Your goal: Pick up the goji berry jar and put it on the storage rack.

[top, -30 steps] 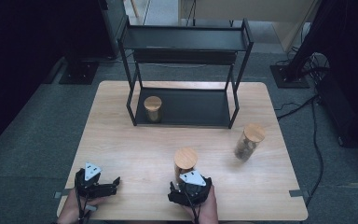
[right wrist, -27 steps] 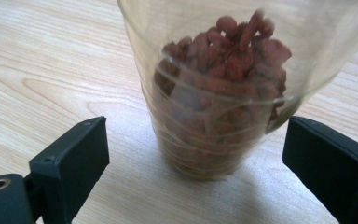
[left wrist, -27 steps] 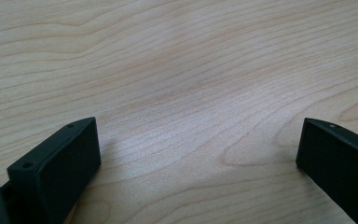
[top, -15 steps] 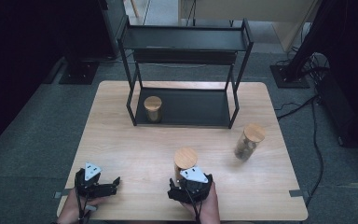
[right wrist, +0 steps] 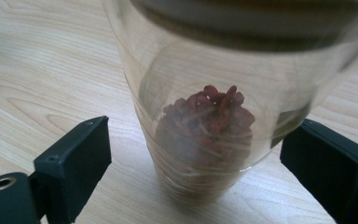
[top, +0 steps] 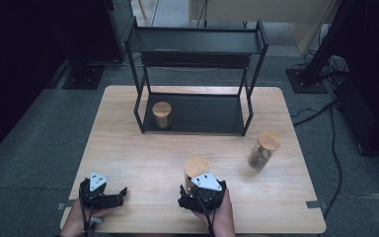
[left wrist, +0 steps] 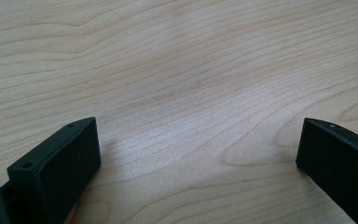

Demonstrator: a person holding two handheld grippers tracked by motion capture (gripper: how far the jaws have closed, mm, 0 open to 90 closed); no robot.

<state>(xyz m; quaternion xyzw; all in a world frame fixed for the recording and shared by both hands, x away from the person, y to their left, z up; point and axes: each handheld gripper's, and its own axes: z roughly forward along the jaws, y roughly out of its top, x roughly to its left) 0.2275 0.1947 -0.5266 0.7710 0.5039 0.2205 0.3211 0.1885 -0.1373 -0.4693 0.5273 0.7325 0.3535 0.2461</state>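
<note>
The counter (top: 143, 153) carries a black two-tier rack (top: 197, 47) at the back, w/ one cork-lidded jar (top: 162, 114) on its lower shelf and a second jar (top: 263, 149) standing free near the right edge. Your jar (right wrist: 205, 126), glass w/ a cork lid (top: 196, 166) and dried red bits in the bottom, stands at the front of the counter, between the jaws of your right gripper (top: 201, 193).

Right gripper (right wrist: 196, 154): jaws have just been closing, jar is between them, but the pads look apart from the glass on both sides, so no hold yet. Left gripper (left wrist: 198, 149): jaws wide, nothing in them, just bare wood, parked at front left (top: 102, 193).

Risks, biggest first:
- Lift before the pads bite and, I judge, the jar stays put or tips. Glass is smooth and curved, so it slips easily.
- One pad touching first probably shoves the jar sideways along the counter. Centre it.
- Pads sit low on the jar, lid end is up high; likely top-heavy swing once clear.
- The lid may be loose; can't tell, so keep it upright.
</note>
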